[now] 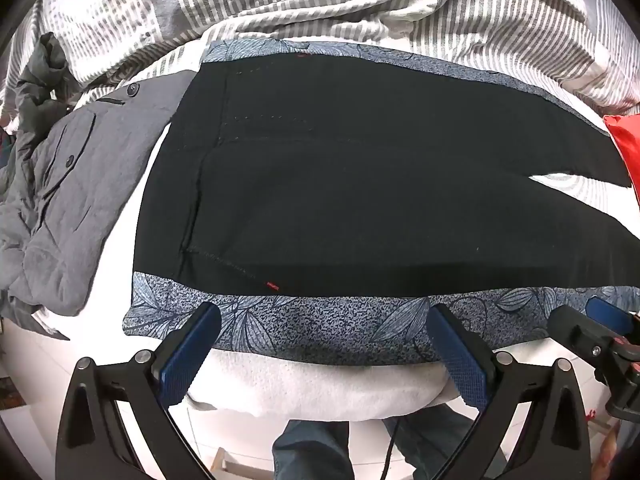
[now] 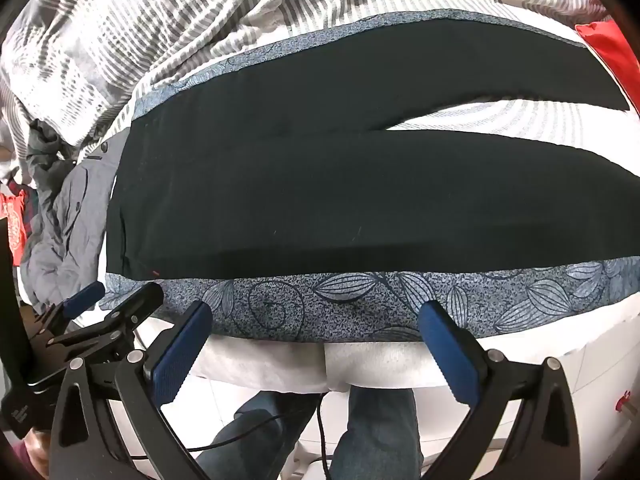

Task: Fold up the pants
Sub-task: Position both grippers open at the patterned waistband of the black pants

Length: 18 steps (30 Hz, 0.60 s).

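The black pants lie flat in front of me, spread across a blue leaf-patterned cloth that covers the bed, with the waistband to my left and the two legs running off to my right. In the right wrist view the legs part into a narrow V, and the striped sheet shows through the gap between them.

My left gripper hangs at the near edge of the bed with its jaws spread wide and nothing between them. Its blue pads sit over the strip of patterned cloth, just short of the near hem of the pants and not touching it. My right gripper is the same: jaws wide apart, holding nothing, poised over the cloth border just below the nearer leg. The two grippers are close beside each other; each shows at the edge of the other's view.

A grey garment with buttons, probably a jacket, lies crumpled just left of the waistband, and something red sits at the far right by the leg ends. A striped duvet is bunched behind the pants. Below, my jeans show past the mattress edge.
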### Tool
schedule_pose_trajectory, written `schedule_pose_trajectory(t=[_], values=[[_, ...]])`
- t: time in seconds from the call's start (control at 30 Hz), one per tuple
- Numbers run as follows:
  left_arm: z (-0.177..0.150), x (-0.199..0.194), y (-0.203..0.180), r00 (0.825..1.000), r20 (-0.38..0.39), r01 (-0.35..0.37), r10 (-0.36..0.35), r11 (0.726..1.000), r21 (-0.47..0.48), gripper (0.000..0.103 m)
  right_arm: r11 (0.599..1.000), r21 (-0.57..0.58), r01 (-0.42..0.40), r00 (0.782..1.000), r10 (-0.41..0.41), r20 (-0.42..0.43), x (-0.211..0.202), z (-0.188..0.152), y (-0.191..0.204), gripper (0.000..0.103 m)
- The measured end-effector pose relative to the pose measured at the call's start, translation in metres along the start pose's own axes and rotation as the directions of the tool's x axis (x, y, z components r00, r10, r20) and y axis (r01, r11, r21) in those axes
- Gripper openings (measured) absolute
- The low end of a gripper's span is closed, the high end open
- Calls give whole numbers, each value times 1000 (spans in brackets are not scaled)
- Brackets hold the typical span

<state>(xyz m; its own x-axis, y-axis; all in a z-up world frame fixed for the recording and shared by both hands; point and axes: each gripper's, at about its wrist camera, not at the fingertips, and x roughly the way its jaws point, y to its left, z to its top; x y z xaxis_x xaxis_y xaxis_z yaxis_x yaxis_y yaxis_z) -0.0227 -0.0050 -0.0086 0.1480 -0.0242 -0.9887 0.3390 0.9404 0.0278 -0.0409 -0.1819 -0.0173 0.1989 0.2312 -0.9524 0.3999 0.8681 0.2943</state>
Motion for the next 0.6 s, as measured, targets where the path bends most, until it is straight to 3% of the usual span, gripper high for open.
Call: schedule_pose_trajectory(t=[0.6], values=[[-9, -2, 1, 1000, -4, 0, 0, 1000, -22, 103, 1000, -11, -4, 1000, 4, 3, -1, -3, 2, 103]])
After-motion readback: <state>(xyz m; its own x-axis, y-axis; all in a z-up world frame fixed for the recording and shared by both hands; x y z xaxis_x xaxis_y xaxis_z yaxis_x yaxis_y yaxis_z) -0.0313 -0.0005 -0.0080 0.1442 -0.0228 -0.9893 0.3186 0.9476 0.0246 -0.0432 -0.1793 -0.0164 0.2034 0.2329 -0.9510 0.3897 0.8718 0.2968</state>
